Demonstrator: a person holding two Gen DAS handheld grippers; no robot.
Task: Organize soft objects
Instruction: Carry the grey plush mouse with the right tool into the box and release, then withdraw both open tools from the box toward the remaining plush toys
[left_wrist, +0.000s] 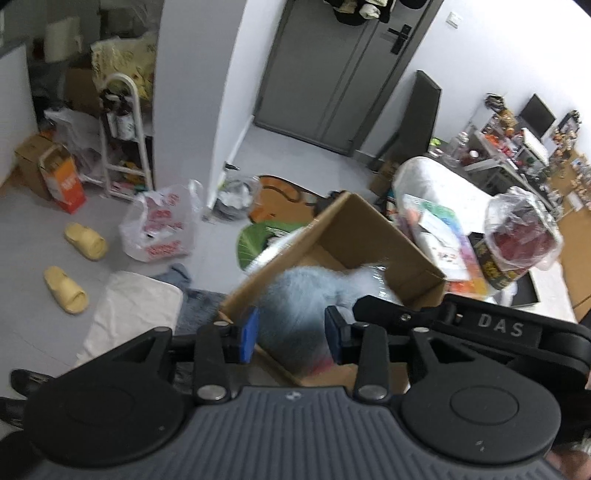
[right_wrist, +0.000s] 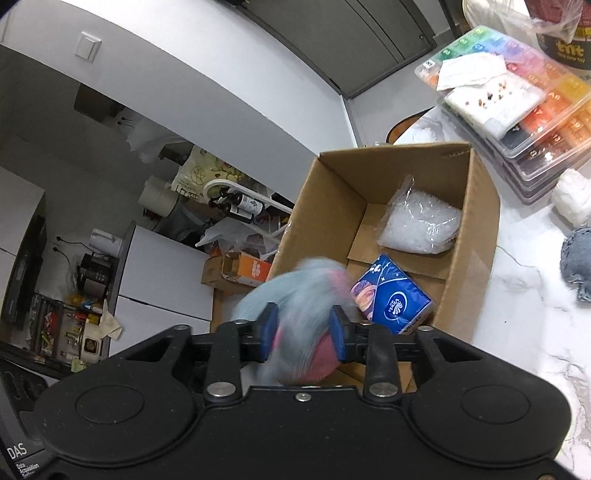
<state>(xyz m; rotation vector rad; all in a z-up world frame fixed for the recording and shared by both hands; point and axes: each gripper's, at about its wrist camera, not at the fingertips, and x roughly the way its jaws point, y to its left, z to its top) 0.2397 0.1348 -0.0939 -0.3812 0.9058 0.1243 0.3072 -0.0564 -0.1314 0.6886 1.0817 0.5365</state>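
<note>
A fluffy pale-blue and pink plush toy (right_wrist: 295, 288) shows as a blur over the near end of an open cardboard box (right_wrist: 332, 192). My right gripper (right_wrist: 303, 328) stands open around it, and the blue pads do not clearly press on the fur. In the left wrist view the same plush (left_wrist: 295, 295) lies between the parted pads of my left gripper (left_wrist: 291, 330), which is open, above the box (left_wrist: 354, 221). Inside the box lie a blue tissue pack (right_wrist: 391, 295) and a clear plastic bag (right_wrist: 417, 221). The right gripper's black body (left_wrist: 480, 325) sits close at the right.
The box stands on a white marble table (right_wrist: 517, 332) beside stacked bead organiser cases (right_wrist: 517, 92), a white soft lump (right_wrist: 572, 199) and a denim piece (right_wrist: 576, 258). On the floor are yellow slippers (left_wrist: 85, 242), a printed plastic bag (left_wrist: 159, 225) and a white cushion (left_wrist: 136, 306).
</note>
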